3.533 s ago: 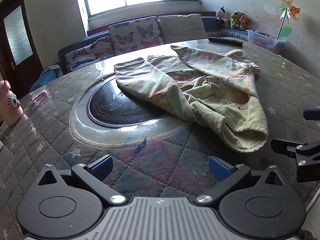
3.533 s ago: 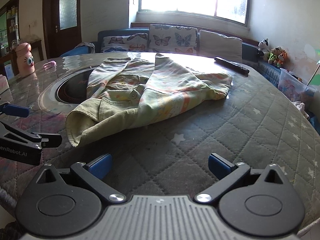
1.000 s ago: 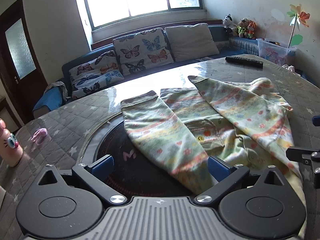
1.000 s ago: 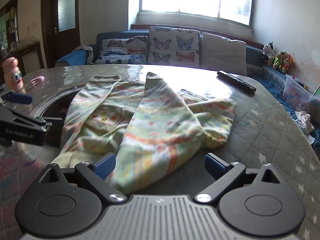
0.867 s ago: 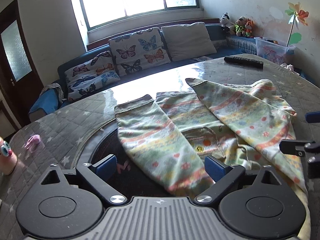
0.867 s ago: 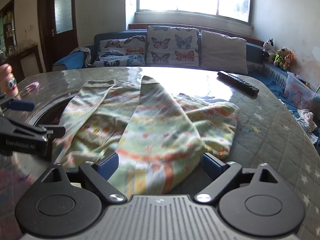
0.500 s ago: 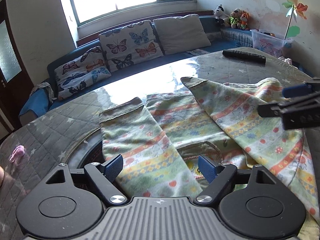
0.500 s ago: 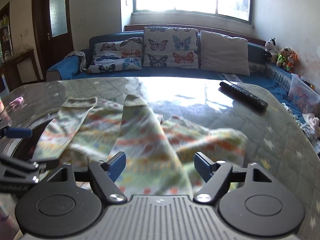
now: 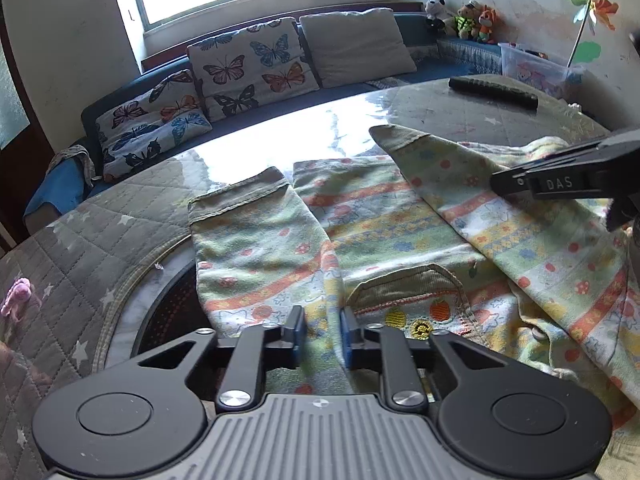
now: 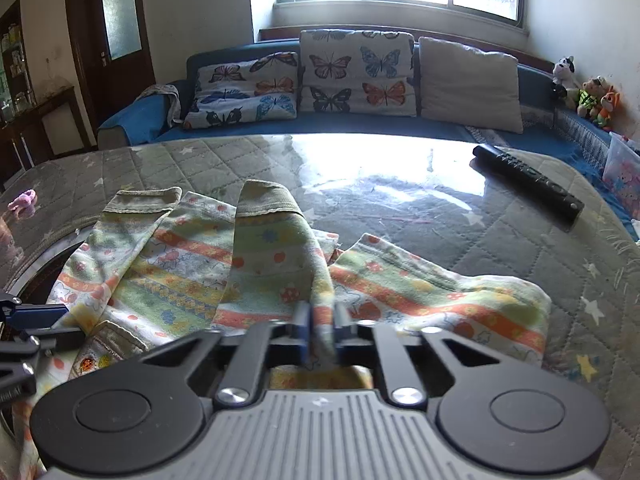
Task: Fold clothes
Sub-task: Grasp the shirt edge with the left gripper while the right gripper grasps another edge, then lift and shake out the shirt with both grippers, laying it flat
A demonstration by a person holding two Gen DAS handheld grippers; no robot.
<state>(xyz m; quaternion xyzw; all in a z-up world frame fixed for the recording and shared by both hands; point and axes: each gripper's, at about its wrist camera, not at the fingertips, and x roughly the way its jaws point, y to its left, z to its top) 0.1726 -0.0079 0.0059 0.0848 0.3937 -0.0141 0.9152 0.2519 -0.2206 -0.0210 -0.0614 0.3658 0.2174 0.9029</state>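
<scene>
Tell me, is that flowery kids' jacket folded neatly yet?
Not yet. The jacket lies rumpled, sleeves crossing its body, with the left gripper and right gripper each pinching a sleeve.

A quilted round table [image 10: 520,240] is seen; a patterned garment [image 10: 260,272] lies at 7 o'clock, a remote [image 10: 528,178] at 2, possibly a pink toy [image 10: 23,201] at 9.

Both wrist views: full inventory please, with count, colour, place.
child's jacket: 1, pale green with orange stripes and prints, spread on the table, both sleeves pinched
table: 1, grey quilted star cover under clear film
remote control: 1, black, far right of table
pink toy: 1, small, left table edge
butterfly cushions: 3, white with coloured butterflies, on the blue sofa
plain cushion: 1, beige, sofa right
stuffed animals: 3, sofa corner
pinwheel: 1, multicoloured, right wall
left gripper: black, blue pads, shut on left sleeve
right gripper: black, blue pads, shut on right sleeve
</scene>
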